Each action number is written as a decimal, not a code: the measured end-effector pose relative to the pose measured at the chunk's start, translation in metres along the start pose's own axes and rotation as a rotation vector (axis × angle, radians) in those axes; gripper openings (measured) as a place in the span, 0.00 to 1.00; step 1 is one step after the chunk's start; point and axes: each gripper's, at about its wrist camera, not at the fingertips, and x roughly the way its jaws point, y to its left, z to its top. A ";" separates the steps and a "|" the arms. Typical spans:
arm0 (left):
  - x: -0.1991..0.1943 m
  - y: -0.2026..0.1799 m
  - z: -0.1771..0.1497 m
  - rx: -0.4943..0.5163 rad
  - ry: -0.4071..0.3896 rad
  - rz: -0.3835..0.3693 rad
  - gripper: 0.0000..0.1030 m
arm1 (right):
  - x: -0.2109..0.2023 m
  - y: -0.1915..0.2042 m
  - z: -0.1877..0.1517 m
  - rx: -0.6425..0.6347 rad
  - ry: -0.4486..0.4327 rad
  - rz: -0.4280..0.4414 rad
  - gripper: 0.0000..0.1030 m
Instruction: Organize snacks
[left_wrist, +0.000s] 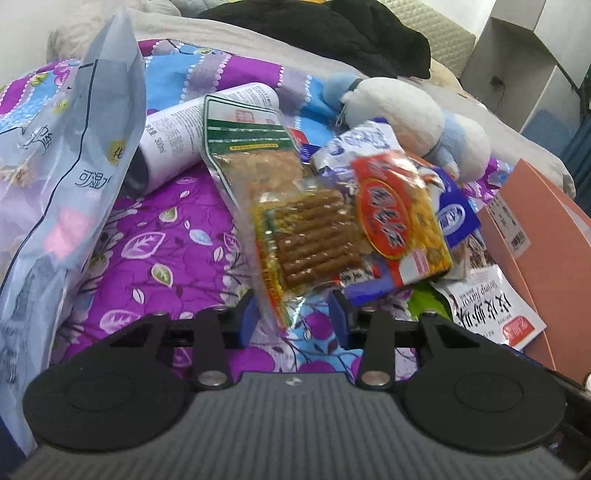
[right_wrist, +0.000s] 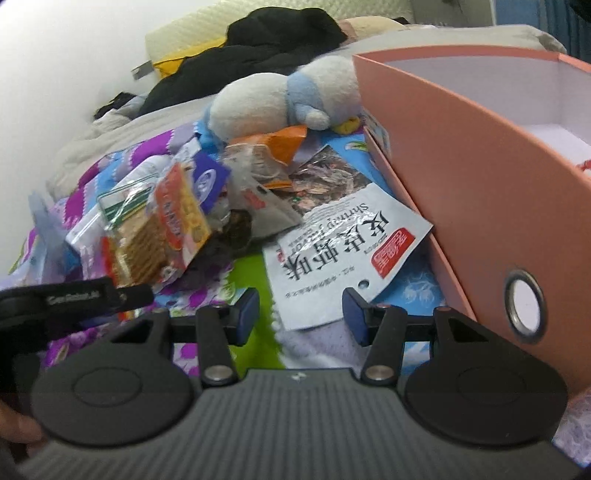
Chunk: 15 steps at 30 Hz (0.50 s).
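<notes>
2 grippers work a barely started job: most snacks (left_wrist: 332, 221) lie heaped on the bedspread (left_wrist: 166, 251) beside the pink box (right_wrist: 461, 166). Left gripper (left_wrist: 293, 317) straddles the stick-snack packet (left_wrist: 306, 240), jaws apart; right gripper (right_wrist: 301, 314) is spread around the shrimp chip bag (right_wrist: 332, 251).

snack pile (left_wrist: 332, 206) on the bed (left_wrist: 166, 251), left of the box (right_wrist: 461, 177) | shrimp packet (right_wrist: 343, 251) right up against the box's front wall | plush toy (right_wrist: 280, 99) behind the pile, beside the box | bottle (left_wrist: 184, 136) far side of the pile from the box

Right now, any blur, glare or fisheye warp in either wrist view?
Left wrist: the clear snack packets glare and smear; the pink box bows at the edge. Right wrist: the shrimp packet reads sharp, the plush toy soft.
</notes>
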 end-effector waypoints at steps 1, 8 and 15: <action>0.001 0.001 0.000 -0.001 -0.001 0.005 0.34 | 0.002 0.000 0.001 0.000 -0.003 -0.002 0.51; -0.001 0.008 0.001 -0.042 -0.014 0.007 0.21 | 0.007 0.005 0.003 -0.020 0.012 0.013 0.26; -0.011 0.014 -0.004 -0.085 -0.010 0.000 0.08 | -0.013 0.003 -0.005 0.028 0.021 -0.010 0.44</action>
